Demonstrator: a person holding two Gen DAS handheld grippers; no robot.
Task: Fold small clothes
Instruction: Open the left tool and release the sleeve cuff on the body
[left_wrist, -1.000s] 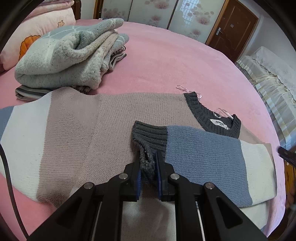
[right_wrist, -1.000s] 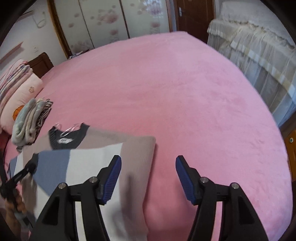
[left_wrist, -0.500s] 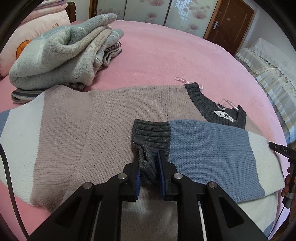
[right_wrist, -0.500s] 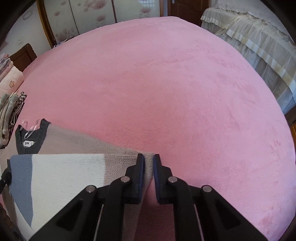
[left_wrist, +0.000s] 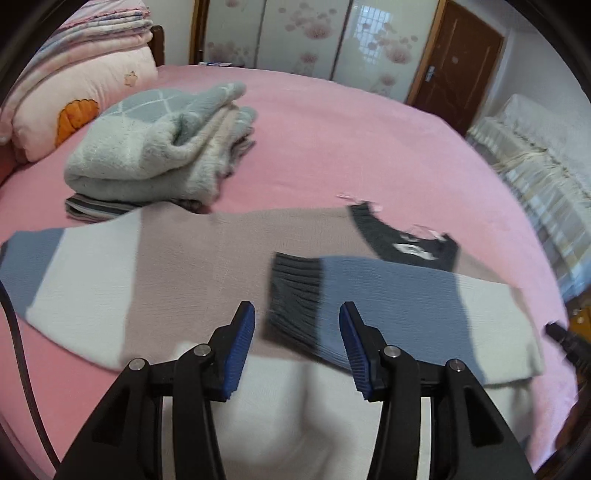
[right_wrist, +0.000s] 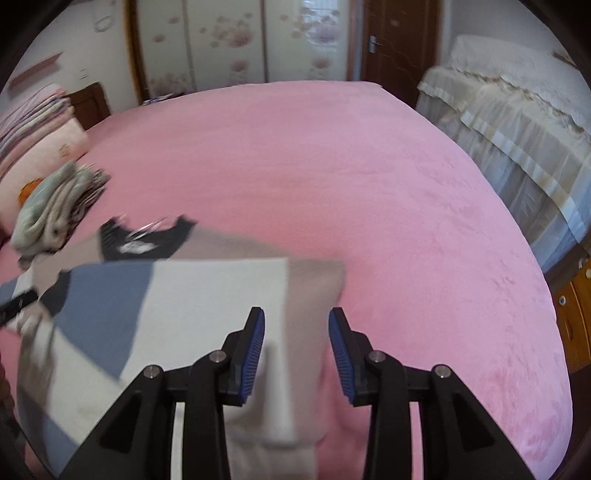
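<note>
Left claw (left_wrist: 297, 334) and right claw (right_wrist: 296, 345) both partway apart, just opened, empty above the sweater (left_wrist: 207, 254).

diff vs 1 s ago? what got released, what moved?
Left gripper let go of the dark cuff: its jaws have just opened and pulled back, leaving the sleeve folded across the sweater. Right gripper pinched the sweater's edge, then its jaws reopened; nothing is held. Folded pile and pink bed unchanged.
</note>
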